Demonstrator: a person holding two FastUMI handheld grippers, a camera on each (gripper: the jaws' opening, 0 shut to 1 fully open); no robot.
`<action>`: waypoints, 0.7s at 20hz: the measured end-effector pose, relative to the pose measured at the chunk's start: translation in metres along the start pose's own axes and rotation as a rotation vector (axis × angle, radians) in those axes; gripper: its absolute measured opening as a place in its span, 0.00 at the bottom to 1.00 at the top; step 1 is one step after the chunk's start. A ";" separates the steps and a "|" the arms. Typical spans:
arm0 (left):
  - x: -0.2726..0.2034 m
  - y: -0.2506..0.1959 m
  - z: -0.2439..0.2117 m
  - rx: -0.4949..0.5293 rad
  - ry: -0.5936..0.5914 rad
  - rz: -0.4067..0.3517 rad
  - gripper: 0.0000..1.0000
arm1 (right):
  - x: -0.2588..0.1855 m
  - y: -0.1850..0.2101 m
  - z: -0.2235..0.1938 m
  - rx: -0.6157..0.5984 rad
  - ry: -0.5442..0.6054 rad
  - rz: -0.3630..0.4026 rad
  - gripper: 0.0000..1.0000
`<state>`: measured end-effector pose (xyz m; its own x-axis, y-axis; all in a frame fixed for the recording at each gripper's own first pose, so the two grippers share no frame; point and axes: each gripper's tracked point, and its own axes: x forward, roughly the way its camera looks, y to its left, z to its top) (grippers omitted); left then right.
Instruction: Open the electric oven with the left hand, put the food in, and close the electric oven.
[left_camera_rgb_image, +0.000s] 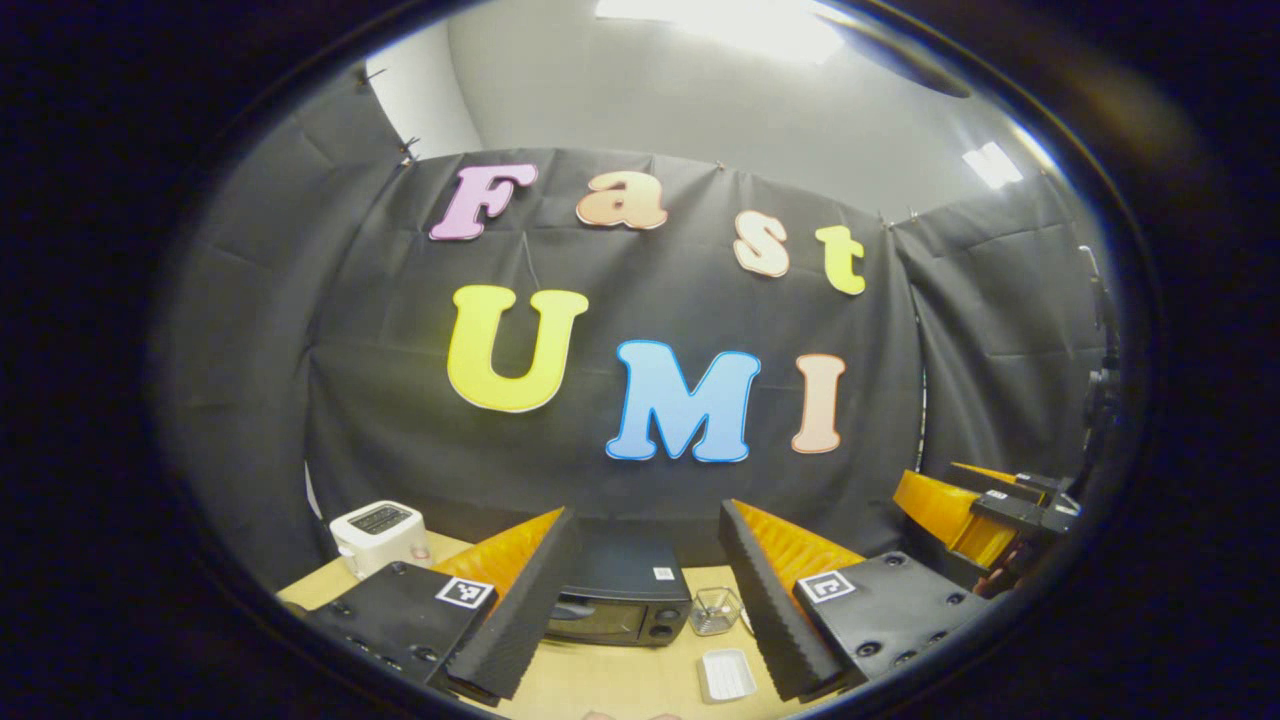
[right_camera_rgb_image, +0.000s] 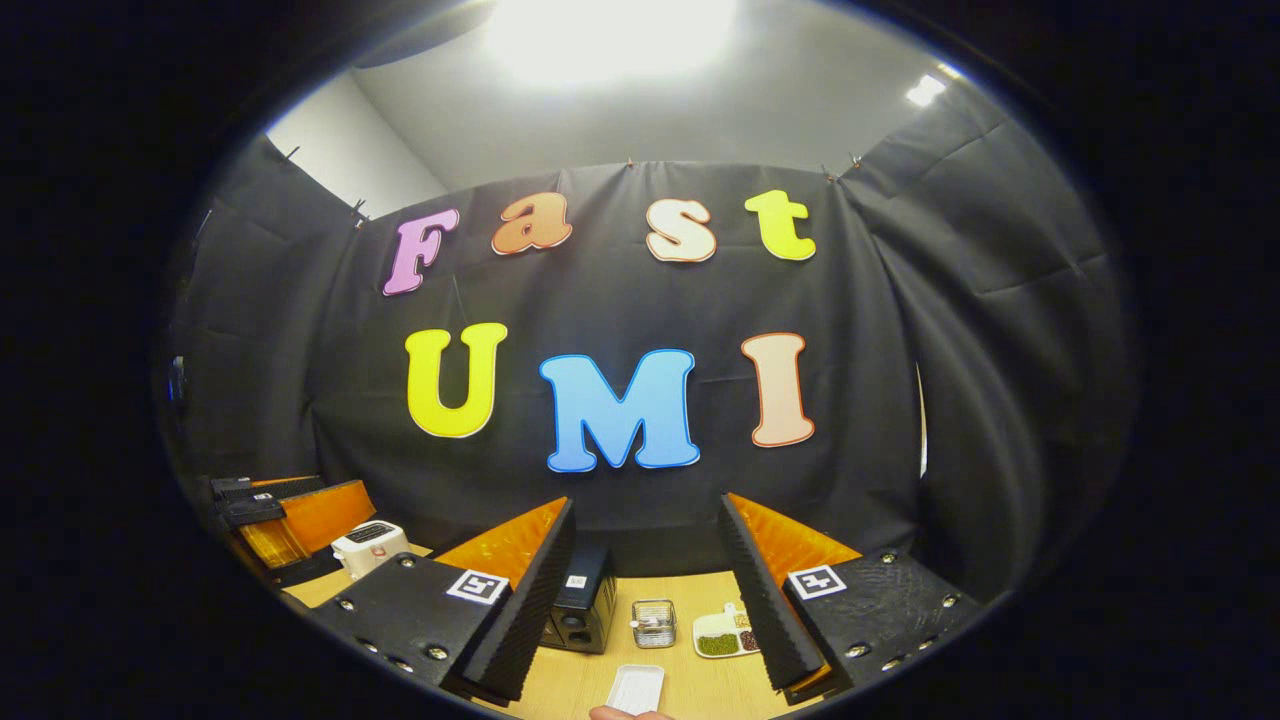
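Black cloth walls on three sides, pale ceiling with bright lights above. Wooden bench (left_camera_rgb_image: 620, 680) below, light tan top.

Oven (left_camera_rgb_image: 620, 600) sits toward the back edge of the bench, small and black, door shut, knobs at its right end. Left gripper (left_camera_rgb_image: 640, 590) hovers well apart from it, fingers spread wide, nothing between them. Right gripper (right_camera_rgb_image: 645, 590) likewise, fingers wide and empty.

White tray (right_camera_rgb_image: 637, 688) lies near the front edge of the bench. Whether it carries the food, cannot tell. A clear glass container (right_camera_rgb_image: 654, 622) stands just right of the oven; a small plate (right_camera_rgb_image: 728, 635) with green and dark bits lies further right. White toaster (left_camera_rgb_image: 380, 535) at the back left corner.

Task looks unstarted: door not yet opened.

Risks, as judged:
- Oven is light; pulling the door handle may drag the whole box forward along the bench.
- Door swinging down could strike the tray if it lies in its path.
- Container beside the oven could be knocked by a wide approach.
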<state>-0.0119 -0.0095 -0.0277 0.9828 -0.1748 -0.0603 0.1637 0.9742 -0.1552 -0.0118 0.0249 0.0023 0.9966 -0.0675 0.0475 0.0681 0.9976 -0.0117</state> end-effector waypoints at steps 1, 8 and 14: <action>0.001 0.002 0.000 -0.018 0.005 0.004 0.95 | -0.001 0.000 0.002 0.001 0.002 0.005 0.86; -0.002 0.026 0.005 -0.002 -0.008 0.068 0.98 | 0.000 -0.005 0.000 0.061 0.011 0.001 0.87; -0.003 0.047 0.006 0.021 -0.004 0.063 0.98 | 0.001 -0.001 -0.006 0.067 0.022 -0.041 0.86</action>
